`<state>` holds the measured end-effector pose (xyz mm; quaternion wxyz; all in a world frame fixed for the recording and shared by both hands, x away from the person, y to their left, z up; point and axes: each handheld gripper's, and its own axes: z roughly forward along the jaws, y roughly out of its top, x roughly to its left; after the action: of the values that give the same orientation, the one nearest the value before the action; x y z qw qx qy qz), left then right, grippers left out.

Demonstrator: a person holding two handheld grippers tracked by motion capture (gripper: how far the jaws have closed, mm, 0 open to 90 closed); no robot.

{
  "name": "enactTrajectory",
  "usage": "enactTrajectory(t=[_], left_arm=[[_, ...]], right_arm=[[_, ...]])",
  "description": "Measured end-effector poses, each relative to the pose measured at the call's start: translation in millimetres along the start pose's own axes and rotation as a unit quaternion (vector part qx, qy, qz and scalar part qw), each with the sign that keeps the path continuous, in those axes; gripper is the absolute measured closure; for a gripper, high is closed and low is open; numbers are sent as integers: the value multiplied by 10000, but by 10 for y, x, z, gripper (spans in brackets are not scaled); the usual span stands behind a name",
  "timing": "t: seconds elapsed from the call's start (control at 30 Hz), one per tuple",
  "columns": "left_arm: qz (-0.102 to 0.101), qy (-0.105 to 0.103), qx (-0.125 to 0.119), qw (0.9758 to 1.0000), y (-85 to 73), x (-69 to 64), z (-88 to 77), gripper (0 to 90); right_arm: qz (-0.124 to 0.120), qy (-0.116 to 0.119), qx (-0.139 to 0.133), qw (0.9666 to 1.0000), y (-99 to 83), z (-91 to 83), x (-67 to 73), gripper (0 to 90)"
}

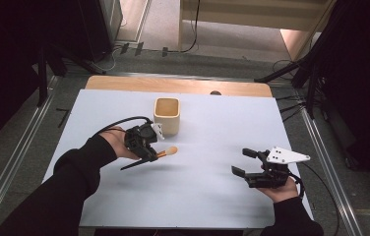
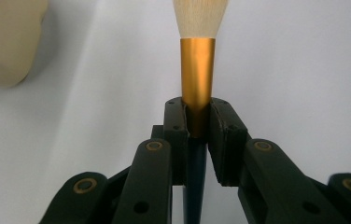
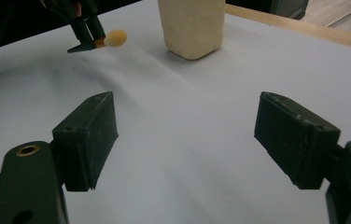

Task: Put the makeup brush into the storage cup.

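Observation:
A makeup brush [image 1: 166, 152] with a dark handle, gold ferrule and pale bristles is held a little above the white table sheet. My left gripper [image 1: 149, 155] is shut on it at the ferrule's base. In the left gripper view the gold ferrule [image 2: 197, 74] rises between the pads and the bristles [image 2: 200, 16] point up. A cream square cup [image 1: 167, 115] stands upright just beyond the brush. My right gripper [image 1: 242, 162] rests at the near right, jaws wide open with nothing between them. The right gripper view shows the brush [image 3: 110, 38] far left and the cup [image 3: 193, 25] ahead.
The white sheet [image 1: 212, 128] covers a wooden table whose far edge [image 1: 178, 84] shows bare. Dark stands and cables [image 1: 301, 73] sit on the floor around the table. A corner of the cup [image 2: 8, 42] shows at the upper left of the left gripper view.

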<state>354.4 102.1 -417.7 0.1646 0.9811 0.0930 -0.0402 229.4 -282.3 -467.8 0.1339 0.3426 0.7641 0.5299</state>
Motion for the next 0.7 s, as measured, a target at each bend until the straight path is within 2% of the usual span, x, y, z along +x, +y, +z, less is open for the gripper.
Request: enactTrajectory(t=[0.1, 0.23, 0.4, 0.47, 0.6, 0.7], left_arm=[[-211, -55, -383, 9990, -31, 10, -80, 790], [-322, -89, -692, 9970, -71, 4, -151, 790], [-430, -47, -1125, 9927, -126, -22, -237, 790], [-445, -62, -1222, 9915, -143, -25, -266, 790], [-598, -49, -1607, 9852, -183, -38, -317, 790], [-609, -24, -1742, 9828, -202, -51, -325, 790]], right_arm=[[7, 7, -6, 10000, 0, 2, -1, 219], [7, 13, 0, 10000, 2, 2, -3, 222], [40, 40, -30, 10000, 14, 12, 8, 229], [37, 43, -43, 10000, 16, 17, 11, 230], [23, 87, -35, 10000, 33, 36, 31, 237], [1, 100, -86, 9999, 49, 50, 34, 245]])
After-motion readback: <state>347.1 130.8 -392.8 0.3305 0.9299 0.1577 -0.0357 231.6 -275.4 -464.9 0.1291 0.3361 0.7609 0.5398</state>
